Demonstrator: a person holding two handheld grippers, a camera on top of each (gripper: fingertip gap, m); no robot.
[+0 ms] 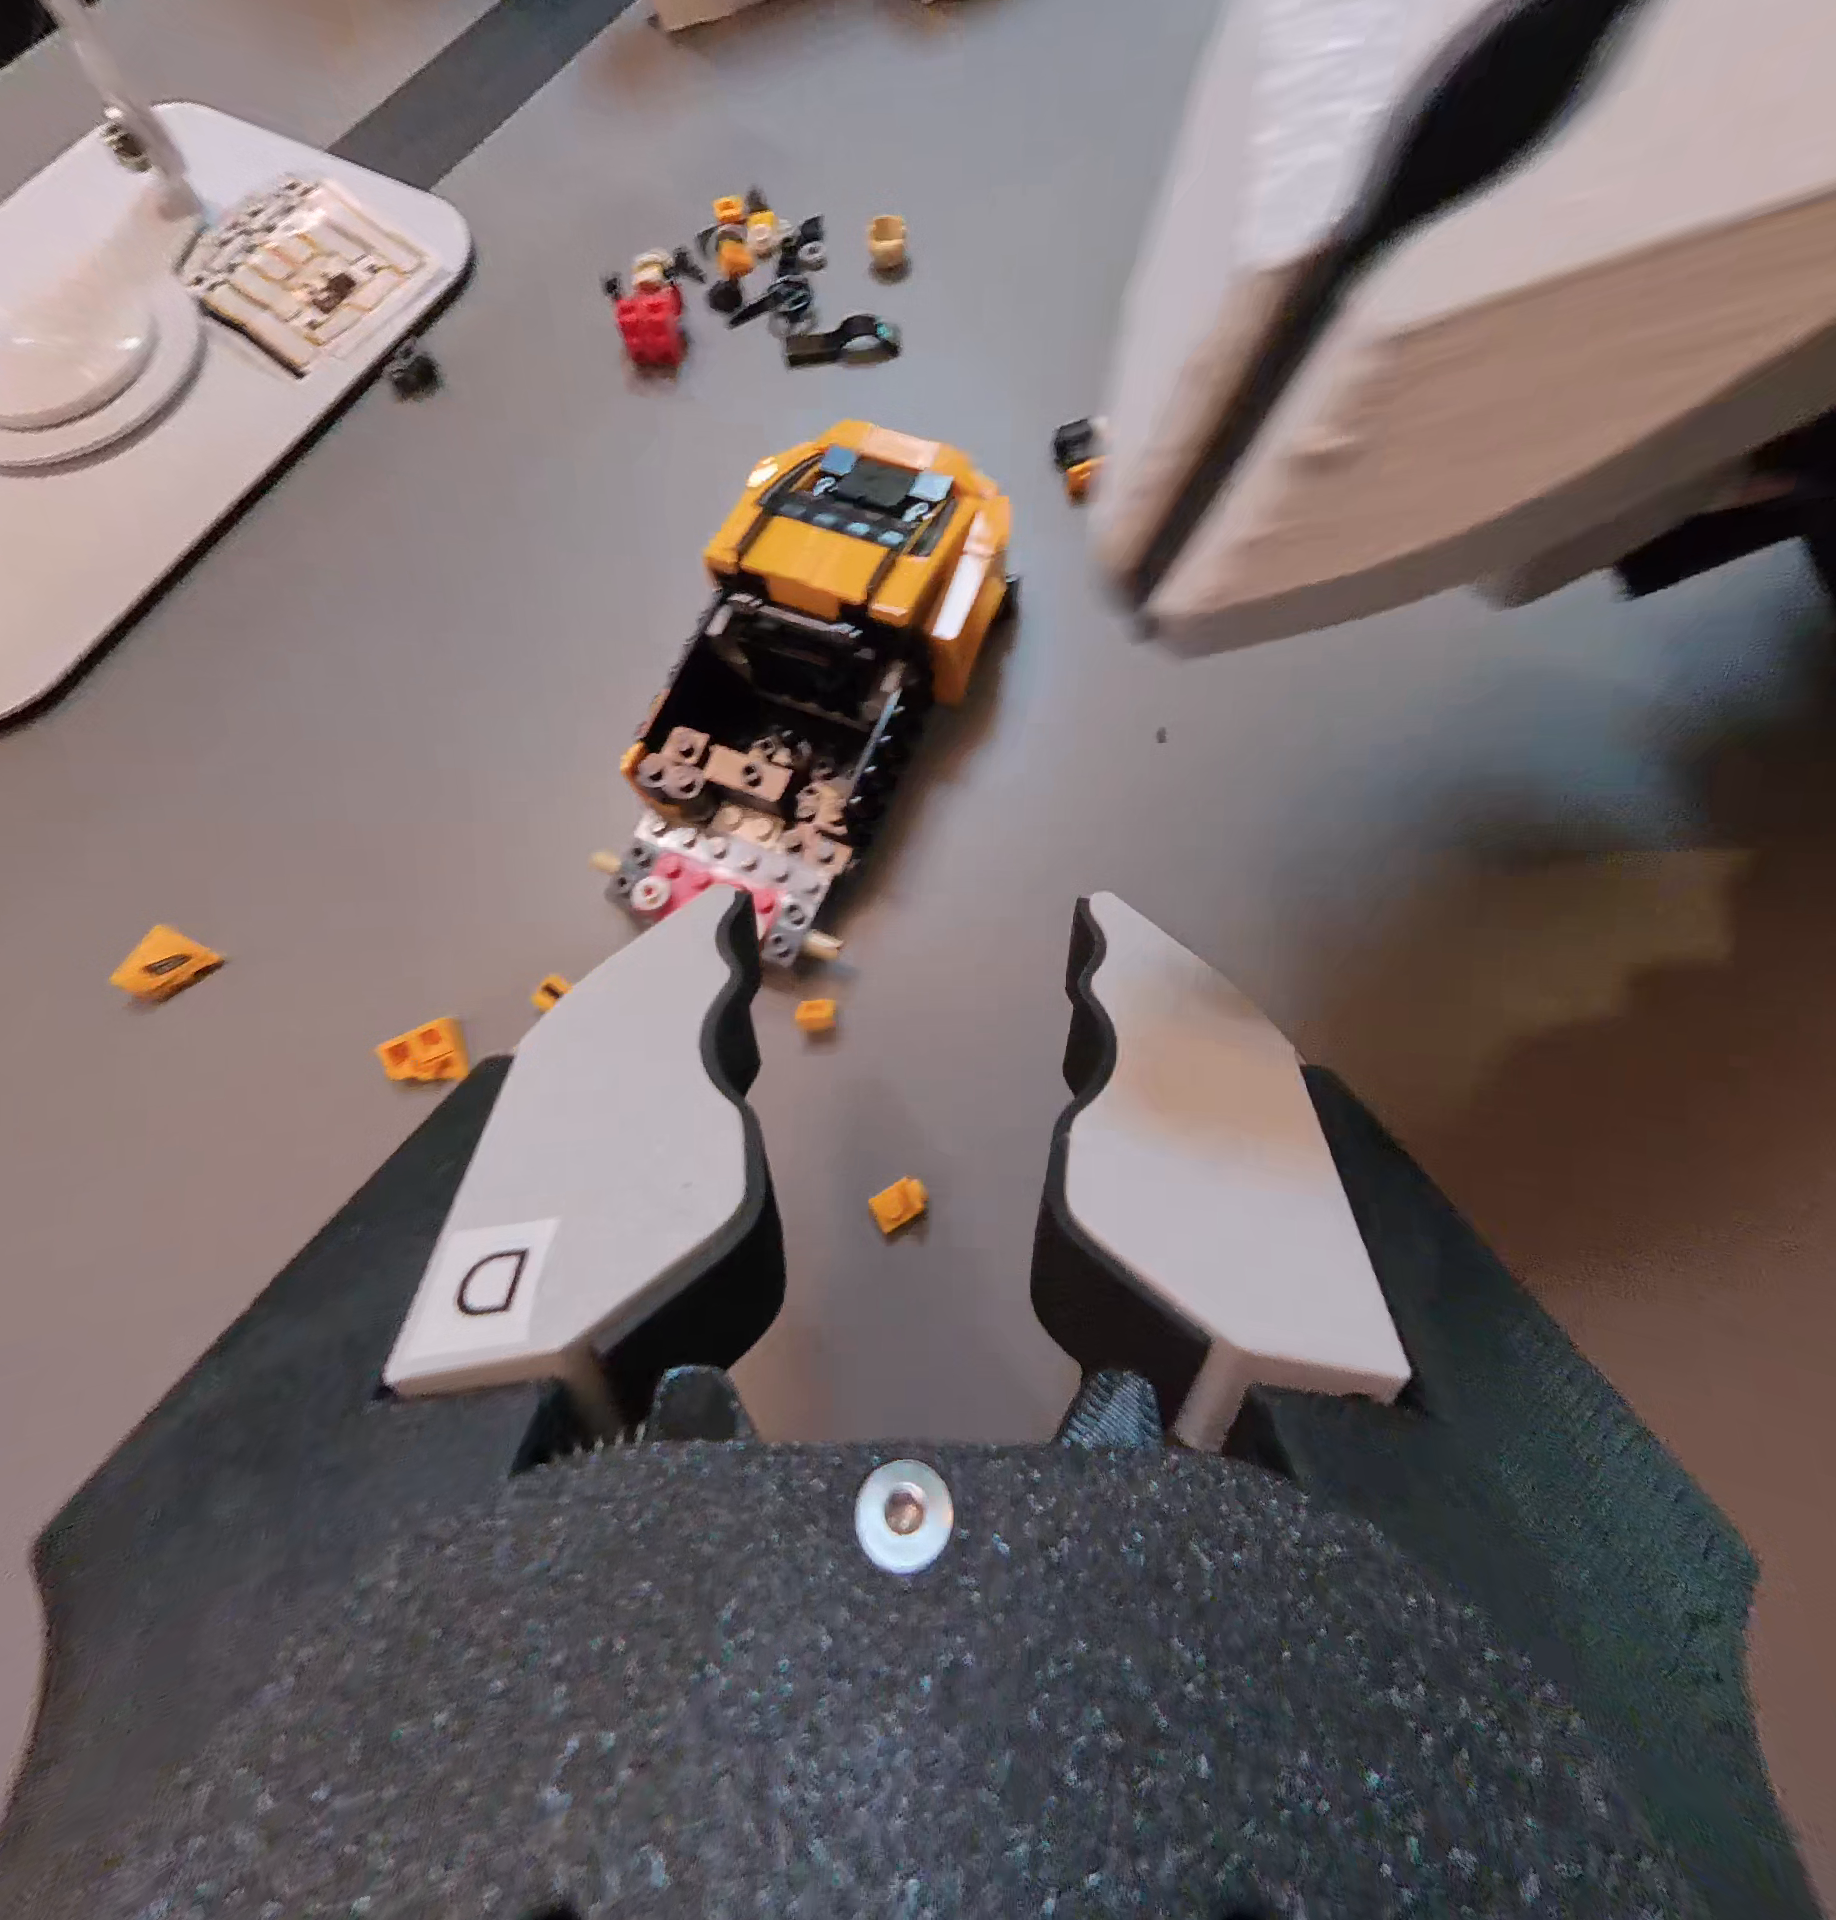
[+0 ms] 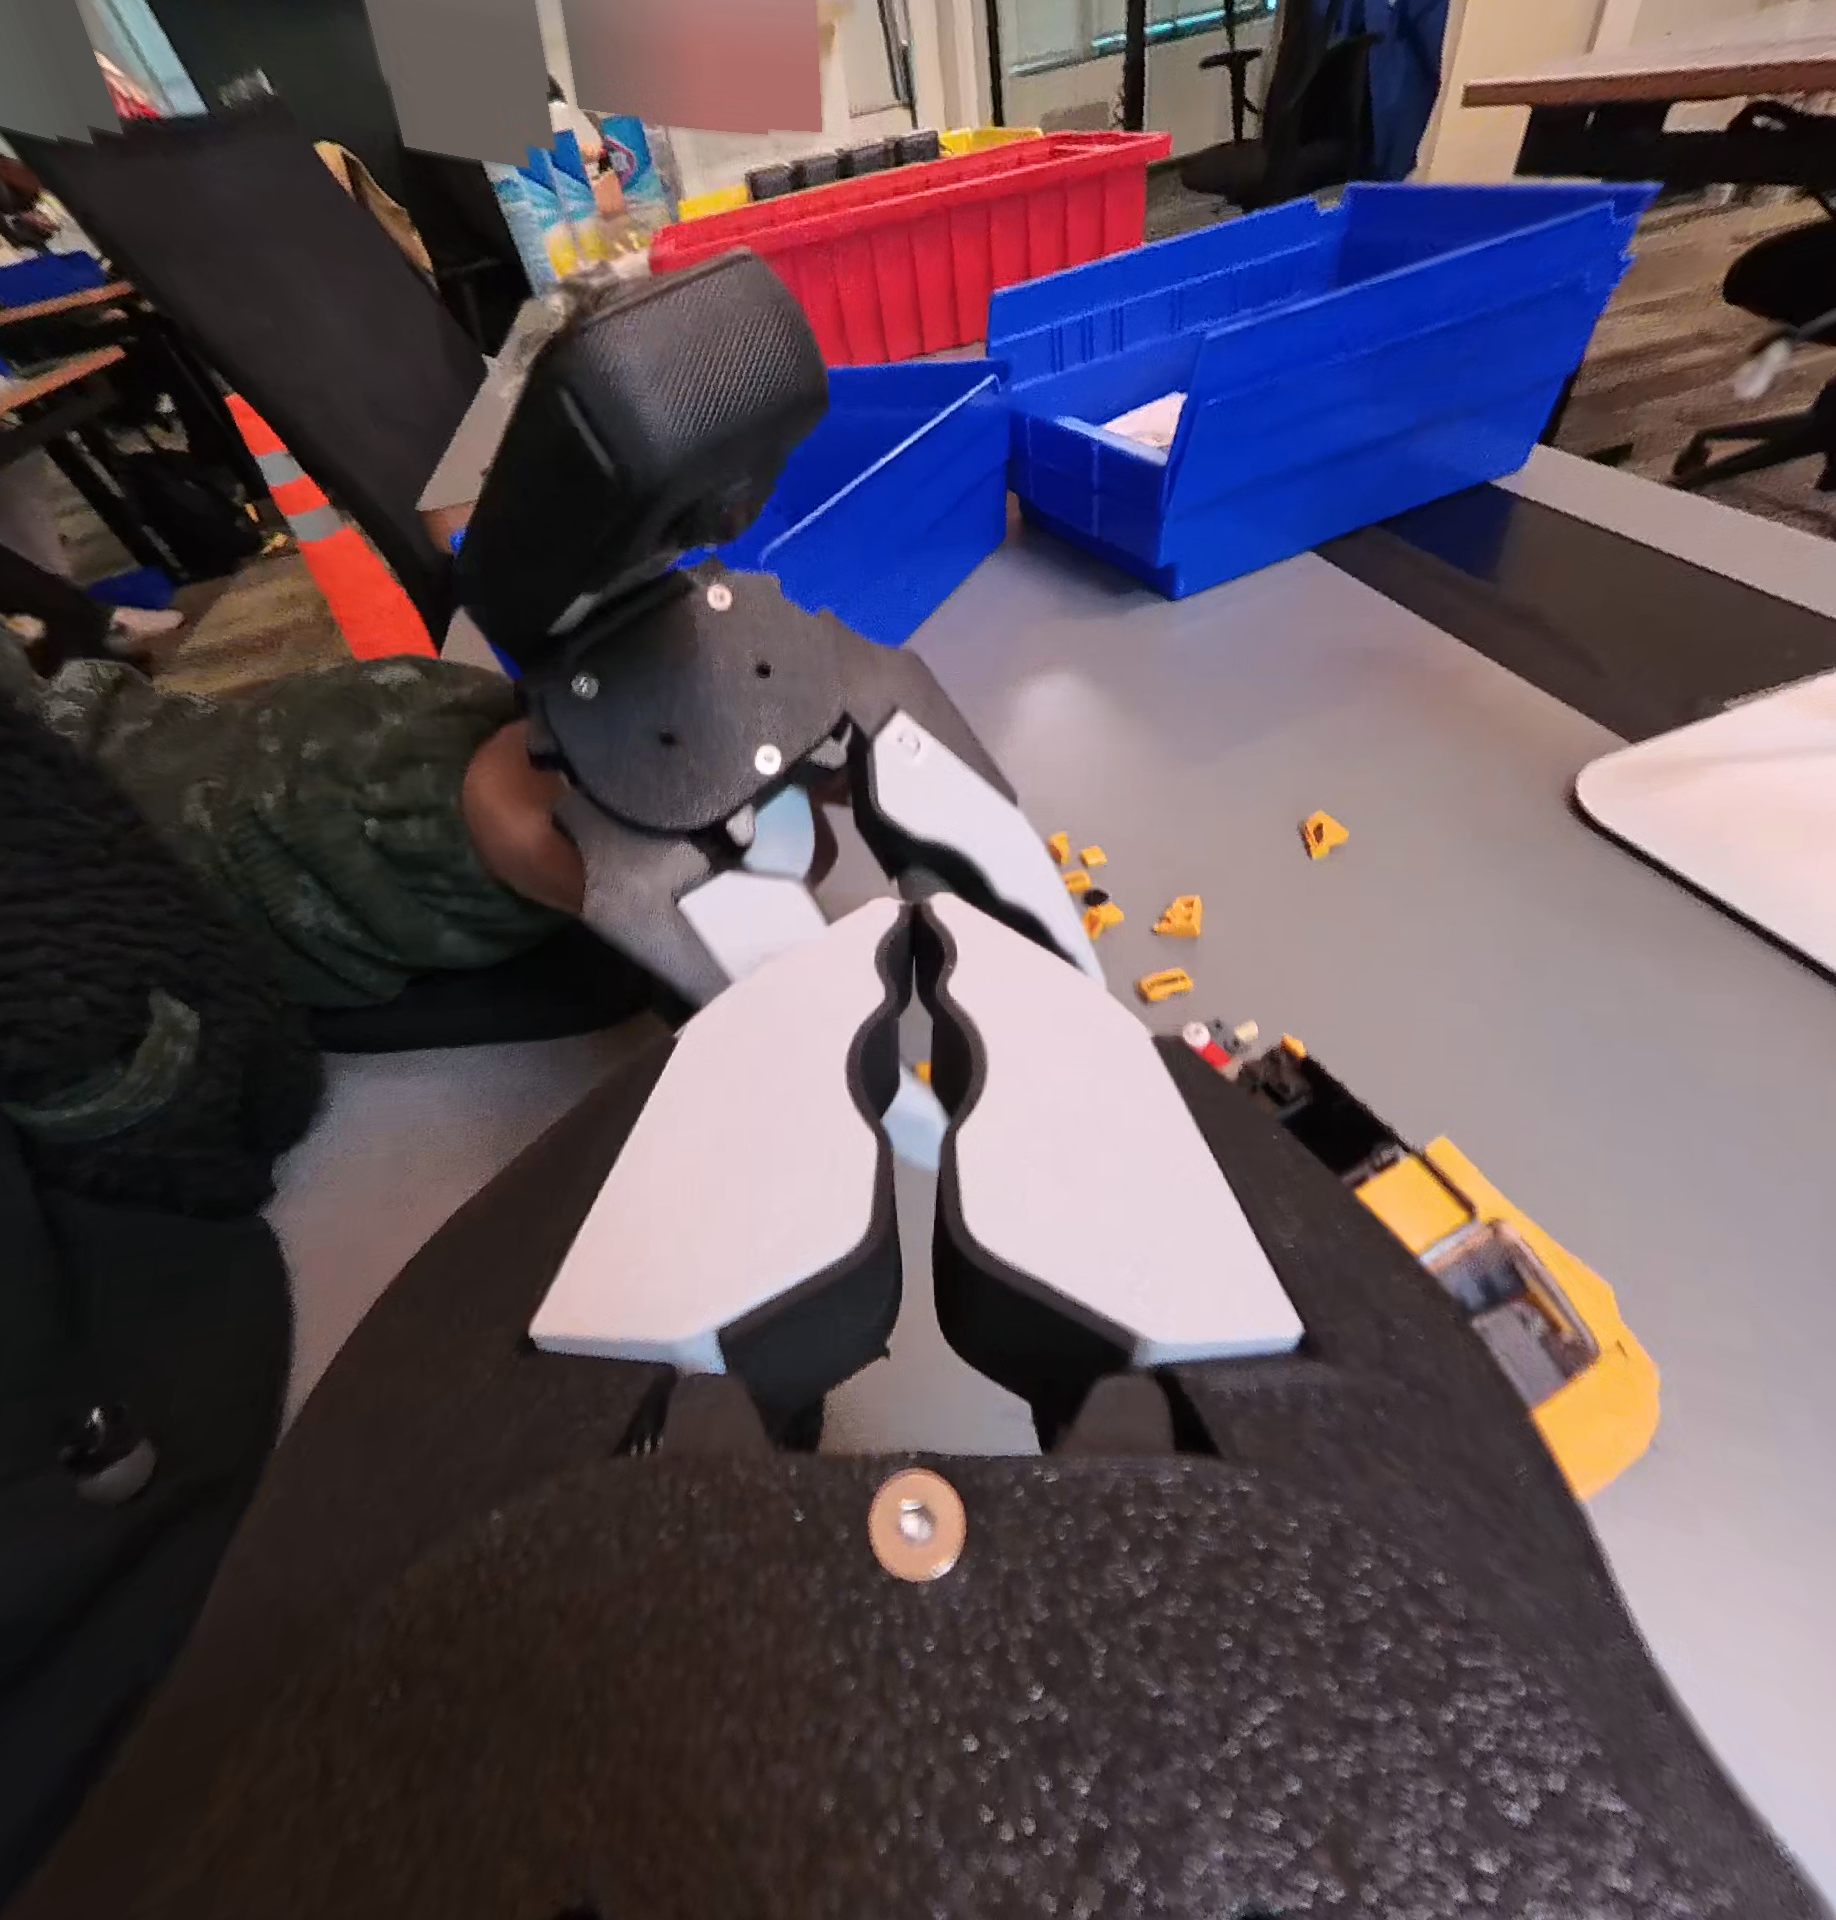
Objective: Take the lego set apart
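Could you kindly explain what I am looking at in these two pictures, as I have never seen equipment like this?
A person holds two handheld grippers, each with a camera looking along its fingers. The left view shows the left gripper, open and empty, above a grey table. Ahead lies a half-dismantled yellow lego car, with loose yellow bricks nearby and a pile of small parts beyond. The right view shows the right gripper, shut, seemingly empty. Past it you see the left gripper again, the person's hand, and blue bins.
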